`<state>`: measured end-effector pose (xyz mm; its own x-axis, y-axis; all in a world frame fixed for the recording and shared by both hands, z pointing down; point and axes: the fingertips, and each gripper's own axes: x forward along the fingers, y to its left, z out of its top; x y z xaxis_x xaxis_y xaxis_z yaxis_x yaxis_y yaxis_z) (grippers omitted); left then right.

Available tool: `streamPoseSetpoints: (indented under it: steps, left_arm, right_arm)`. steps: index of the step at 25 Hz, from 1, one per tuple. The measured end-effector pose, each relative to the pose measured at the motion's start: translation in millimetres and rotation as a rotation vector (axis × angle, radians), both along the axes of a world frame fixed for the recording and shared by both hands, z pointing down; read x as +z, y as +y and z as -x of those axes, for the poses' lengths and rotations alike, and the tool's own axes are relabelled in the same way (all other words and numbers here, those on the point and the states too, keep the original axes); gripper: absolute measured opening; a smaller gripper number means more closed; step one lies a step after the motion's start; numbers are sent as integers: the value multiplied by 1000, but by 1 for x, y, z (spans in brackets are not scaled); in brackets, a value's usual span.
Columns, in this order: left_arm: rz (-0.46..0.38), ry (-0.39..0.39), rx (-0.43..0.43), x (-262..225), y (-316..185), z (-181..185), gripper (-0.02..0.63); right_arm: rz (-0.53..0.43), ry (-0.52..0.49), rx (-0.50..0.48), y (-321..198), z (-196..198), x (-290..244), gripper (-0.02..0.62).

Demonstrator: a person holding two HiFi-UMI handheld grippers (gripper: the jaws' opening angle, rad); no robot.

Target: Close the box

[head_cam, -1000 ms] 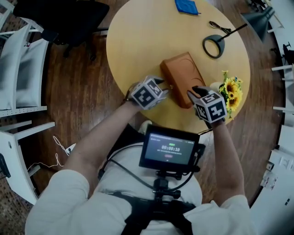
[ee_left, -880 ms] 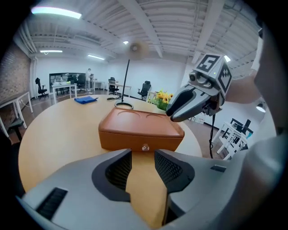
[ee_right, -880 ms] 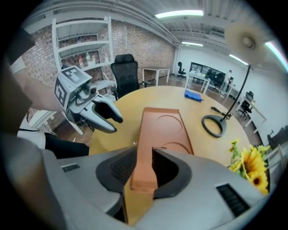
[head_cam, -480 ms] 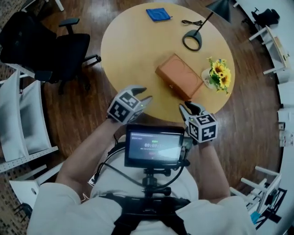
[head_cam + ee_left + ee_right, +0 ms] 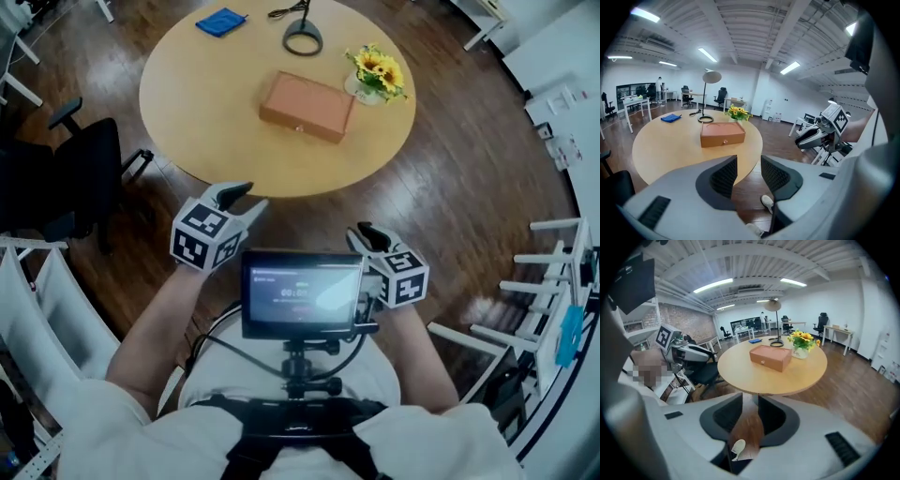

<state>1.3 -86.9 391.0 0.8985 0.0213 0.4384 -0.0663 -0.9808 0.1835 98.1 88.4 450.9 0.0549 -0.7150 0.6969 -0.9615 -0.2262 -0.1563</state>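
Note:
The brown box [image 5: 307, 106] lies on the round wooden table [image 5: 187, 112] with its lid down; it also shows in the left gripper view [image 5: 722, 133] and the right gripper view [image 5: 770, 357]. Both grippers are off the table, held close to the person's body above the wooden floor. My left gripper [image 5: 242, 199] [image 5: 749, 163] is open with nothing between its jaws. My right gripper [image 5: 364, 234] [image 5: 750, 401] is also open and empty. The box is well beyond both of them.
On the table stand a vase of sunflowers [image 5: 377, 70], a black lamp with a ring base [image 5: 302, 33] and a blue cloth [image 5: 221, 21]. A black office chair [image 5: 75, 178] is at the left and white racks [image 5: 553, 281] at the right. A monitor [image 5: 302, 292] hangs at the person's chest.
The person has stepped back from the table. Both grippers, which were at the box's near corners a second ago, have drawn away and now hang over the floor.

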Motion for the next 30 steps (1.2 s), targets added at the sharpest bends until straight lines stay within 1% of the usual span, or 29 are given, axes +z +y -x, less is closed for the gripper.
streamPoseSetpoints:
  steps: [3,7,10,15,20,22,24,28,30]
  left_arm:
    - [-5,12,9,-9,25,10,163]
    - [-16,11,7,-15,45,14,163]
    - [-28,-2,-14,-18,58,15,163]
    - [-56,-42,-69,-27,91,19,163]
    - [-75,-73,-149,-29,115,32,163]
    - [-73,-85,-169,-25,120,40,163]
    - [-70,-91,-160,-22,124,48,163]
    - [-75,-80,-109,-24,120,55,163]
    - [-85,-73,-85,-29,114,61,163]
  right_arm:
    - [-26,-5,52,36,12,-11,112]
    - [-64,-4,53,56,18,-25,112]
    - [-93,-8,25,63,19,-36,112]
    - [-139,-52,-37,78,22,-44,112]
    - [-170,-87,-127,87,30,-42,112]
    - [-169,-93,-143,87,36,-39,112]
    - [-168,-93,-137,90,45,-39,110]
    - [-175,-52,-94,92,52,-50,110]
    - [-178,-45,-73,90,62,-55,110]
